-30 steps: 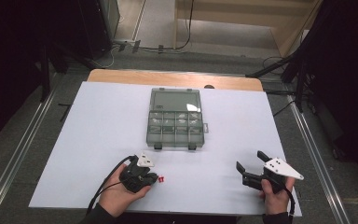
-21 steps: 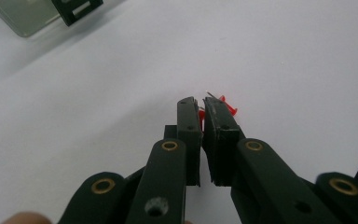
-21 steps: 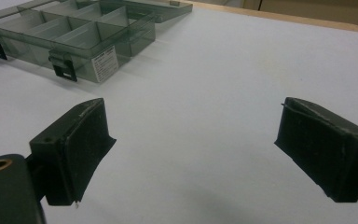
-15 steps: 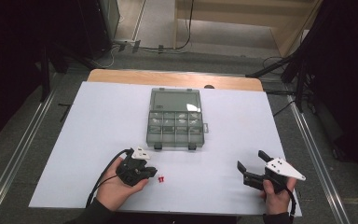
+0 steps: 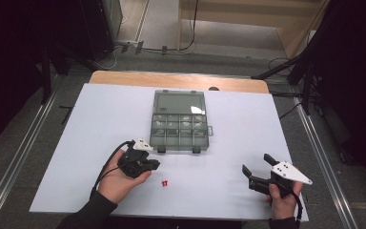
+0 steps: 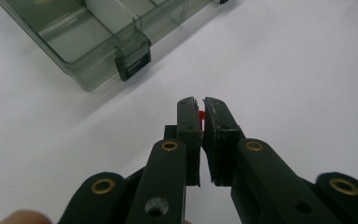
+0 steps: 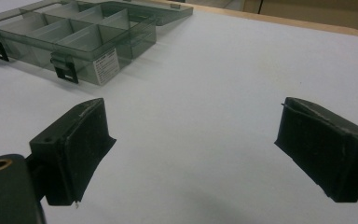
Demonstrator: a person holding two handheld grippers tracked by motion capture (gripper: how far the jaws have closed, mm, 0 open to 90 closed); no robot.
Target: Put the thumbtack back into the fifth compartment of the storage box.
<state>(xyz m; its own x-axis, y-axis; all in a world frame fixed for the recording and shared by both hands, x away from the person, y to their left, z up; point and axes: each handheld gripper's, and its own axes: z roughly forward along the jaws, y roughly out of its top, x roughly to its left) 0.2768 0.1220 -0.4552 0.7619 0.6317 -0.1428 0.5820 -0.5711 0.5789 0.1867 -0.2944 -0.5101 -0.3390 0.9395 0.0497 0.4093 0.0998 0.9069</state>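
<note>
left gripper (image 6: 197, 103): jaws pinched on a small red part (image 6: 201, 115), lifted near the organizer box (image 5: 179, 129) | second red part (image 5: 164, 182) lies on the near table | right gripper (image 5: 258, 174): wide, empty | risk: thin grip, part may slip before reaching a compartment

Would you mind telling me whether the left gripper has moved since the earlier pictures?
Yes. In the high view the left gripper has shifted left, away from the small red piece on the white table sheet; that piece has stayed put.
</note>
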